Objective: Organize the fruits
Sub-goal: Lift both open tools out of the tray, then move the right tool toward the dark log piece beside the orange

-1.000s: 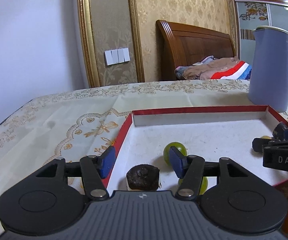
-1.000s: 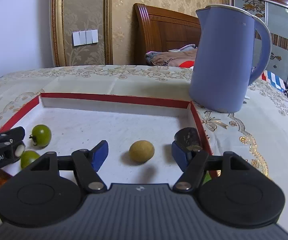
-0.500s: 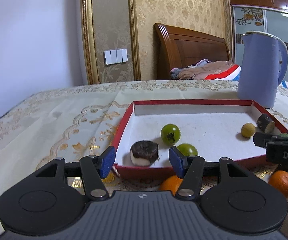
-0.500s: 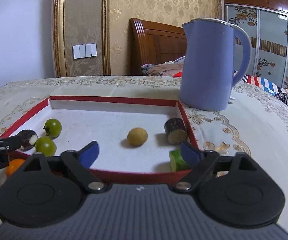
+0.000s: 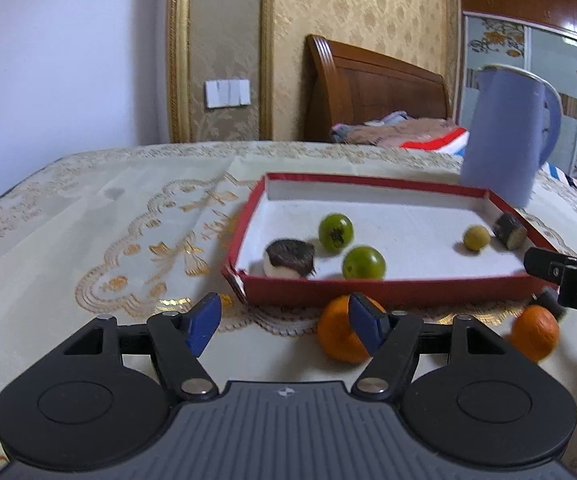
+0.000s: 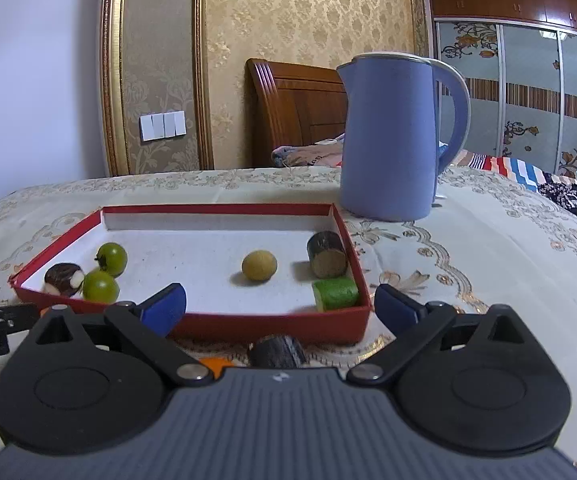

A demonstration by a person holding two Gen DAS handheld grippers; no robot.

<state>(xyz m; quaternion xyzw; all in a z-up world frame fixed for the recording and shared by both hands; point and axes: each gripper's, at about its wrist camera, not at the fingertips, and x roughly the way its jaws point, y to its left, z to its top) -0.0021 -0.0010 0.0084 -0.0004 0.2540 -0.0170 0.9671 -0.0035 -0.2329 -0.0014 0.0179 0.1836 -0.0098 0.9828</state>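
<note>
Inside the red tray [image 6: 358, 280] lie two green fruits [image 6: 111, 258], a yellowish round one [image 6: 259, 265], a dark piece with white flesh [image 5: 289, 258], a dark cut cylinder [image 6: 327, 258] and a green cut piece [image 6: 335, 294], all on the white floor of the box. Outside it, on the embroidered cloth [image 5: 88, 216] just before the tray's near wall, sit two oranges [image 5: 342, 336] and a dark stub [image 6: 278, 351], so these look like what is left to gather. The left gripper [image 5: 284, 322] hangs just short of the nearer orange, jaws opening, nothing between them; its right finger overlaps the fruit in the left view. The right gripper [image 6: 280, 306] is spreading wide too and holds nothing, with the dark stub low between its fingers. To do this well, I'd say each tong should drop lower, straddle its fruit squarely, close gently and lift clear over the red wall. The blue kettle [image 6: 392, 136] stands just behind the tray.
</note>
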